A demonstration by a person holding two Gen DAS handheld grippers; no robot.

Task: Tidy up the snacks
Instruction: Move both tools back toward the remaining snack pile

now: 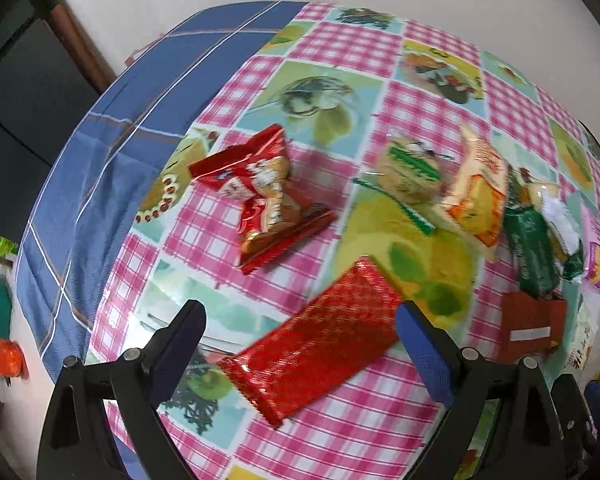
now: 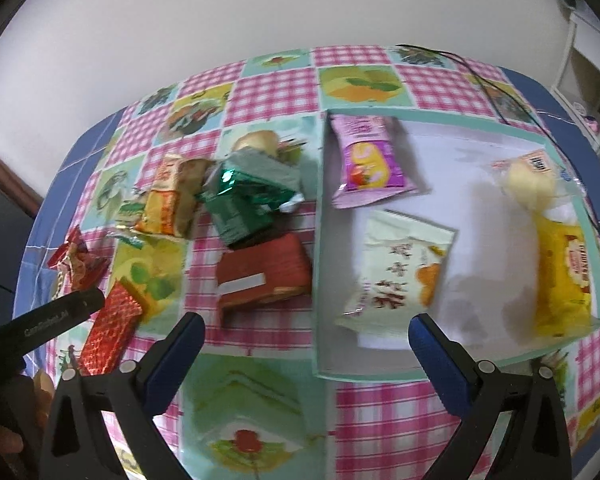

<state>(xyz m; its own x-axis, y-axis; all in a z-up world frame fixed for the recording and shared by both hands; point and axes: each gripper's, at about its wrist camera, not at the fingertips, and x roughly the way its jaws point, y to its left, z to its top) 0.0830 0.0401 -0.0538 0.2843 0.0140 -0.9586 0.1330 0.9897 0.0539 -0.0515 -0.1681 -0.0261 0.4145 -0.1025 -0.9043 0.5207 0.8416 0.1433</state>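
Observation:
My left gripper (image 1: 300, 332) is open, its jaws on either side of a shiny red foil snack pack (image 1: 320, 344) lying on the checked tablecloth. A crumpled red snack bag (image 1: 260, 196) lies beyond it. My right gripper (image 2: 306, 336) is open and empty, above the left edge of a shallow mint-rimmed tray (image 2: 320, 240). The tray holds a purple pack (image 2: 368, 160), a white pack (image 2: 400, 276), a yellow pack (image 2: 564, 276) and a pale bun pack (image 2: 528, 184). Left of the tray lie a brown-red pack (image 2: 264, 280), a green foil pack (image 2: 244, 204) and an orange pack (image 2: 168, 204).
The round table wears a pink checked oilcloth (image 1: 432, 120) over a blue cloth (image 1: 112, 152). A black cable (image 2: 496, 88) runs behind the tray. A clear-wrapped bun (image 1: 412, 172) lies beside the orange pack (image 1: 476, 196). A white wall stands behind the table.

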